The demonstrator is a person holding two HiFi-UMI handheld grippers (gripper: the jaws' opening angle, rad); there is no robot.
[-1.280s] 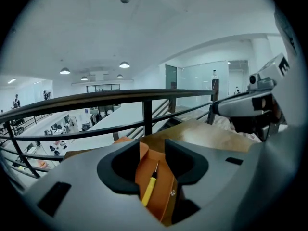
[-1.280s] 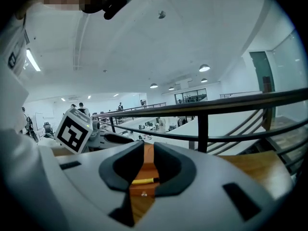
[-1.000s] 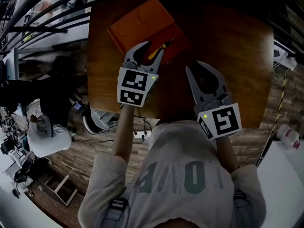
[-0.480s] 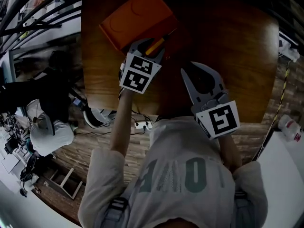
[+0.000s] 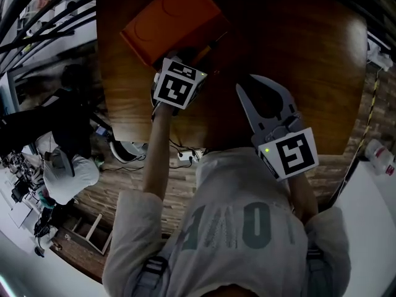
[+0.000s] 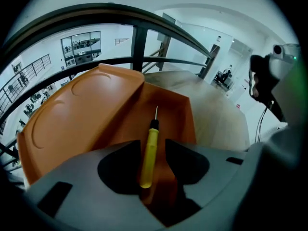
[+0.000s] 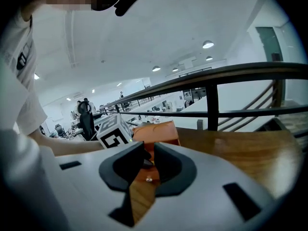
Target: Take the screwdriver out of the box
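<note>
An open orange box (image 5: 167,20) sits at the far left of the wooden table (image 5: 297,48). In the left gripper view a screwdriver (image 6: 149,155) with a yellow handle lies in the box's tray (image 6: 166,114), tip pointing away. My left gripper (image 6: 153,142) is open and reaches into the box, one jaw on each side of the handle. In the head view its marker cube (image 5: 178,82) hides most of the tool. My right gripper (image 5: 245,82) hovers over the table's near middle, empty, with only a narrow gap between its jaws (image 7: 149,150). The box (image 7: 156,131) stands ahead and to its left.
Dark metal railings (image 5: 43,23) run along the far and left sides of the table. The table's near edge (image 5: 154,138) lies close to my body, with a lower floor beyond it. A person (image 5: 62,166) stands below at the left. A white surface (image 5: 371,228) lies at the right.
My left gripper has pushed forward into the box, so its jaws now straddle the screwdriver handle. The right gripper has hardly moved.
</note>
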